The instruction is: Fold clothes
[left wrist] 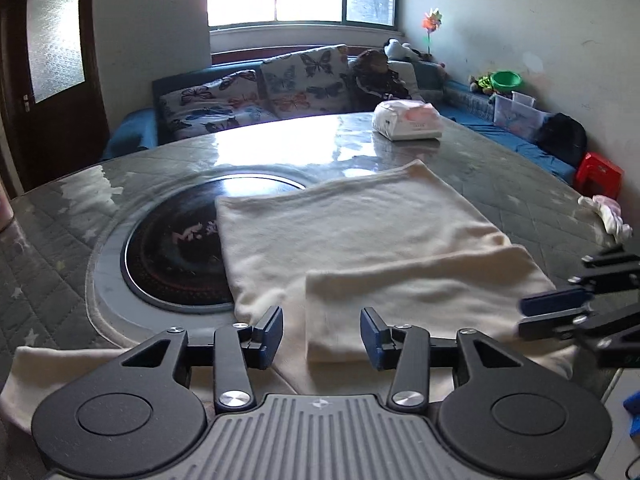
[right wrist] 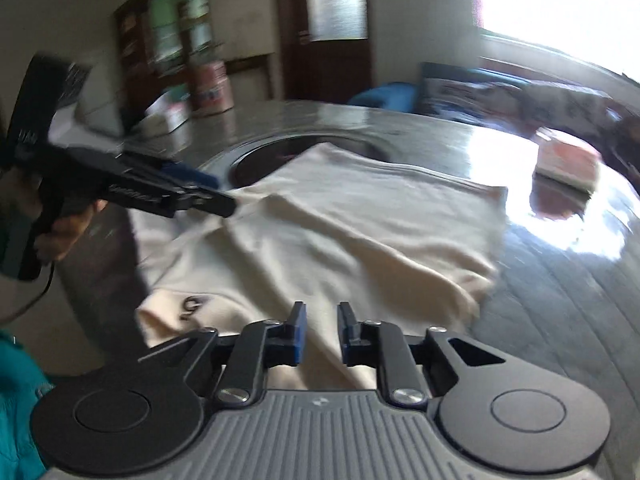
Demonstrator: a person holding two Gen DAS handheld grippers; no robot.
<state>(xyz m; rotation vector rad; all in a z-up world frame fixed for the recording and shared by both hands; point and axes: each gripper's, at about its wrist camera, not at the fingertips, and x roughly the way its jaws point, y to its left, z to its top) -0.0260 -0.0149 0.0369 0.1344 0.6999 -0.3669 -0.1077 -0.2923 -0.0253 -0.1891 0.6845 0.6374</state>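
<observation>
The left hand-held gripper [left wrist: 322, 334] hovers with jaws wide apart; the right hand-held gripper [right wrist: 322, 334] has jaws slightly parted, gripping nothing.

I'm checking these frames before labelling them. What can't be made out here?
- Right wrist view: motion blur smears the shelves and the dark mark on the cream garment.
- Left wrist view: the left gripper body hides the garment's near edge; the right gripper is cut off by the frame edge.
- The black round inset is partly covered by cloth.
</observation>
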